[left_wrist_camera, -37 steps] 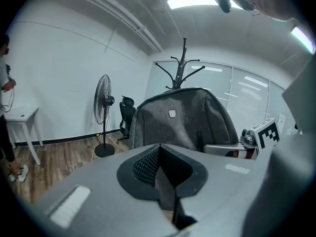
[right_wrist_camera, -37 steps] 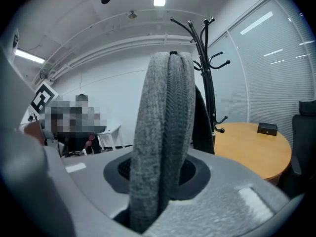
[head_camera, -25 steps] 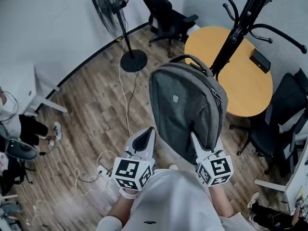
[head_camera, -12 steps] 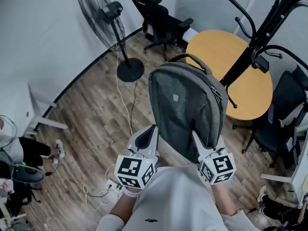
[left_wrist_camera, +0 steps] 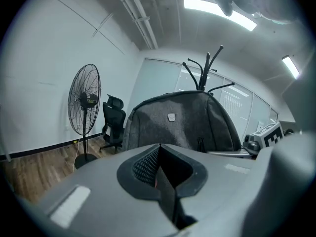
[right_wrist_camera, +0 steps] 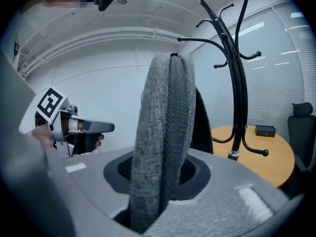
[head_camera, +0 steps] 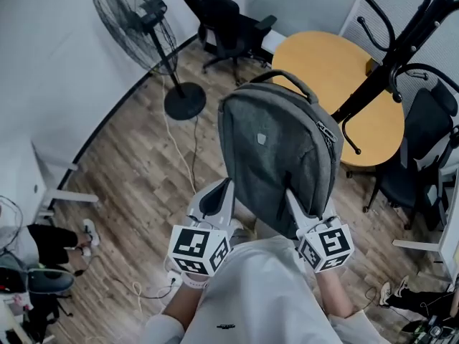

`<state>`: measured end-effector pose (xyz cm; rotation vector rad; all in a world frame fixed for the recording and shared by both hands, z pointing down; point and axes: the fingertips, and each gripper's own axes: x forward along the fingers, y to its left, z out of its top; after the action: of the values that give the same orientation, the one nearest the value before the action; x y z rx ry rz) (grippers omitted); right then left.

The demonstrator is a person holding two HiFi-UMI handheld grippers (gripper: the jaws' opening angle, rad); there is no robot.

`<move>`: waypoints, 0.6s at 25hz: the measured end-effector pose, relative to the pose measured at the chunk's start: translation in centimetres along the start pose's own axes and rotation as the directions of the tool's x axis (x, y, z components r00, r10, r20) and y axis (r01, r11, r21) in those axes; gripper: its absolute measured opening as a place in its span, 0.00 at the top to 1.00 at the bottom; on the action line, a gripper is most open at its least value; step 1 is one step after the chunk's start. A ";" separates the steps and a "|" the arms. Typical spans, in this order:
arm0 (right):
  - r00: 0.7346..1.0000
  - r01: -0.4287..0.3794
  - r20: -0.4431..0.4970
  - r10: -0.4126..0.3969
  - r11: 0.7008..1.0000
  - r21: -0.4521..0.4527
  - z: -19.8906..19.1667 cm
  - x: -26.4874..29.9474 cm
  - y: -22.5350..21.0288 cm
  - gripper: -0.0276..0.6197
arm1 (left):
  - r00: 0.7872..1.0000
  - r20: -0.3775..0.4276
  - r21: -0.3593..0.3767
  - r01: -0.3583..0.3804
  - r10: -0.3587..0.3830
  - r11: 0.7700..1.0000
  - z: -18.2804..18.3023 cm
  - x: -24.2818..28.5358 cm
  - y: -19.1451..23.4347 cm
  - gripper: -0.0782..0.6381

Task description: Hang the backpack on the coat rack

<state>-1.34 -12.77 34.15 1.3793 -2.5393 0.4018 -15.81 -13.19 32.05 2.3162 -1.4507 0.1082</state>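
I hold a grey backpack [head_camera: 276,149] upright in the air between both grippers; its top handle points away from me. My right gripper [head_camera: 292,203] is shut on its thick padded shoulder strap [right_wrist_camera: 165,132], which rises out of the jaws. My left gripper [head_camera: 219,192] sits at the bag's lower left edge, its jaws pressed together on a thin dark strap. The left gripper view shows the backpack [left_wrist_camera: 182,122] front with its small badge. The black coat rack [head_camera: 391,59] stands ahead to the right, by the table; its hooks [right_wrist_camera: 237,58] rise above and beyond the bag.
A round wooden table [head_camera: 323,63] stands around the rack's foot. A black office chair [head_camera: 419,156] is at the right, another [head_camera: 222,16] at the back. A standing fan [head_camera: 136,20] is at the back left, with cables [head_camera: 179,149] across the wooden floor. A seated person [head_camera: 36,242] is at the far left.
I have moved forward with the backpack toward the coat rack; the fan and floor slid left and down in view. Both grips look unchanged.
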 end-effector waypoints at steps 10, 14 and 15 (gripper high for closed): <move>1.000 0.031 -0.003 -0.031 0.999 0.023 -1.0 1.4 -0.5 0.78 | 0.998 -0.055 0.011 0.039 -0.038 0.999 -0.1 2.0 0.5 0.87; 0.999 0.037 0.001 -0.037 0.999 0.030 -1.5 1.7 -1.0 0.78 | 0.995 -0.078 0.020 0.066 -0.064 0.998 -0.4 3.1 0.0 0.87; 0.999 0.038 0.000 -0.038 0.999 0.032 -1.7 1.7 -1.1 0.78 | 0.994 -0.081 0.021 0.070 -0.068 0.997 -0.5 3.3 -0.1 0.87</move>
<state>-1.22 -14.09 36.48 1.4369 -2.5132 0.4369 -14.16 -15.76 33.43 2.3495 -1.3359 0.1979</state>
